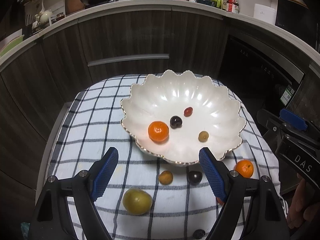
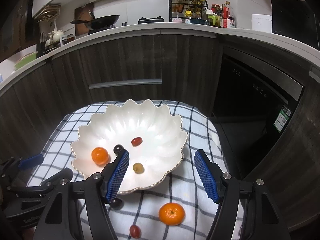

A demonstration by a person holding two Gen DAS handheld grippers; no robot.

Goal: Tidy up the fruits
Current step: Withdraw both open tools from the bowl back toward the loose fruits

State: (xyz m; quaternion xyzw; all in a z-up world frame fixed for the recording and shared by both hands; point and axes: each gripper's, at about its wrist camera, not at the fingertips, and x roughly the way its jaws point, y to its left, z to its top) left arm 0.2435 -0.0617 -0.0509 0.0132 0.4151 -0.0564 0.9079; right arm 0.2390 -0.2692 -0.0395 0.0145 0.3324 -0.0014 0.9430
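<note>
Four fruits are sitting in the scalloped bowl on the checked cloth while five or six are waiting outside it, and the left gripper and right gripper are both hovering released, grasping nothing.

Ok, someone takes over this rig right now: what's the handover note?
Left gripper open, holding nothing; right gripper too.
Done: scalloped bowl holds a mandarin, dark grape, red grape and a green one.
Left on the checked cloth: second mandarin, dark fruit, small yellow fruit, large green fruit, red grape.
</note>
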